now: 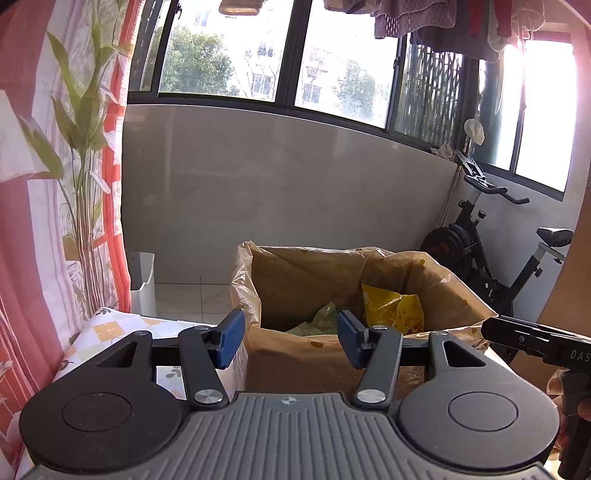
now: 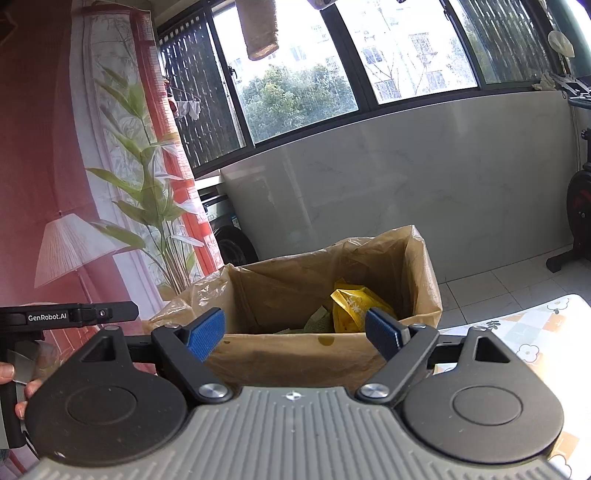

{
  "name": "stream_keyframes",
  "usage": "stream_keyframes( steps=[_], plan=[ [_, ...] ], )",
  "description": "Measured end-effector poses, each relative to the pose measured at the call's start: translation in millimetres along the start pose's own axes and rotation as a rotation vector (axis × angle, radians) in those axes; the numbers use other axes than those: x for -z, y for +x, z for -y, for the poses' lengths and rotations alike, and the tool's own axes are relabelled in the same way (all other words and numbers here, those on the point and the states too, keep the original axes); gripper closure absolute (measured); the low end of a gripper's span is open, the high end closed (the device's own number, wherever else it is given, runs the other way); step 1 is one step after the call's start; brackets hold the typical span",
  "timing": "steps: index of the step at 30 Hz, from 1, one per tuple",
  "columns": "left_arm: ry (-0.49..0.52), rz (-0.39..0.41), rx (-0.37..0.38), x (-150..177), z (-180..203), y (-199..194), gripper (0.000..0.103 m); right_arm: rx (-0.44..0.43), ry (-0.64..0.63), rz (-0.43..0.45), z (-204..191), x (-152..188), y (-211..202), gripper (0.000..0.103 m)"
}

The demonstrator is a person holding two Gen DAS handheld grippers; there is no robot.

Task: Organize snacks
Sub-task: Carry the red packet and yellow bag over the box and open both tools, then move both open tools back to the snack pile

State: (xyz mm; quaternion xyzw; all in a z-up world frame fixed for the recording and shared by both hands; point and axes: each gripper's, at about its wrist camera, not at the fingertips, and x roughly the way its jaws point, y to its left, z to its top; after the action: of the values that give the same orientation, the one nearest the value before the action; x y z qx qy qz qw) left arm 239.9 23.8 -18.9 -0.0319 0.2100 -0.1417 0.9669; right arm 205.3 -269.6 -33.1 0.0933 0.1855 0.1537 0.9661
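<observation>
Gaping empty, left gripper [image 1: 291, 338] and right gripper [image 2: 295, 330] face the box [image 2: 295, 354].

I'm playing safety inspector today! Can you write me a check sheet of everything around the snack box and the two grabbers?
Surface: table with a flower-and-check cloth, seen beside the box.
Job's things: cardboard box lined with a clear plastic bag; inside it a yellow snack bag and a green snack packet.
Clutter: nothing seen.
Grippers: left gripper open, nothing between its pads; right gripper open, nothing between its pads. Both face the box.
Cables: nothing seen.
Surroundings: windows, hanging laundry, exercise bike, white bin, plant-print curtain.
</observation>
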Motion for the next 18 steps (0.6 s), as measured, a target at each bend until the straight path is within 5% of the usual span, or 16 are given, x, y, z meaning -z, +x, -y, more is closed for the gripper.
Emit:
stream_keyframes(
  steps=[12, 18],
  plan=[
    [-0.028, -0.111, -0.065, 67.3, -47.9, -36.3, 0.045, 0.051, 0.049, -0.126, -33.3, 72.3, -12.6, 0.017],
    [-0.070, -0.171, -0.077, 98.1, -74.5, -39.0, 0.045, 0.068, 0.070, -0.295, -44.3, 129.9, -5.6, 0.017]
  ],
)
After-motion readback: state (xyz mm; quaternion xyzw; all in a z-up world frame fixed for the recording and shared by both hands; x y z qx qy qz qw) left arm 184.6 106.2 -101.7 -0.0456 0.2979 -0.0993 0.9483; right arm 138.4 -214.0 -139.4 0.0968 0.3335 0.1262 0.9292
